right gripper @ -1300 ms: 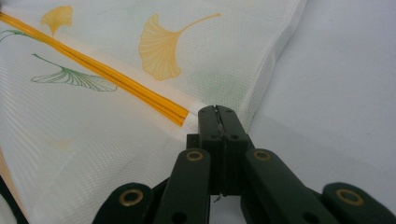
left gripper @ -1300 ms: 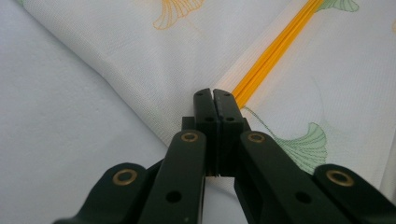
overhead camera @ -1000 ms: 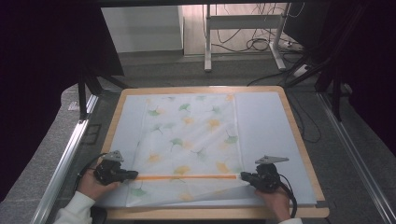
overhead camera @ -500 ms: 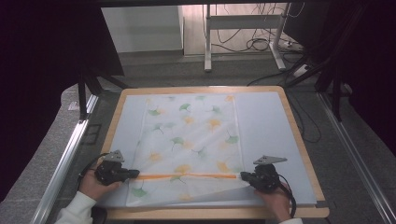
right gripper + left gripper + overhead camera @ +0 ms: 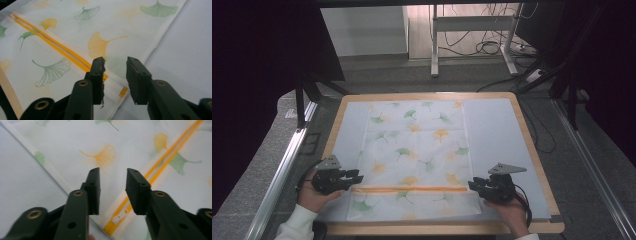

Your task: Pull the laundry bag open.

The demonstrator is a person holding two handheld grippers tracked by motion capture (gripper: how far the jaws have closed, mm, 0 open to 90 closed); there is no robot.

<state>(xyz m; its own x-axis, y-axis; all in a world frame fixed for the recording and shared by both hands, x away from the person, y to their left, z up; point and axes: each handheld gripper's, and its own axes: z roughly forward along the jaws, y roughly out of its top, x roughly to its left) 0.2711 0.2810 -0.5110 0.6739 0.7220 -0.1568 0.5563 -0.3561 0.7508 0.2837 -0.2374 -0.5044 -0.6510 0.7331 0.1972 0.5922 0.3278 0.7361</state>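
Wood-rimmed table [image 5: 537, 165], high view: leaf-print cloth [image 5: 417, 150] lies flat at centre, orange zipper [image 5: 409, 189] near its front edge. Left gripper [image 5: 111, 183] view: jaws parted over the zipper's pull end. Right gripper [image 5: 115, 72] view: jaws parted at the opposite end. Pinching both ends level would likely keep the cloth taut.

White fabric cover [image 5: 414, 155] printed with green and yellow-orange ginkgo leaves, crossed near the tabletop's front edge by a bright orange zipper band [image 5: 408, 189] with a white pull [image 5: 117, 219]. Pale blue-white mat [image 5: 497, 130] beneath, framed by a light wooden table rim [image 5: 532, 145]. Black jaws with brass-coloured rivets on both grippers.
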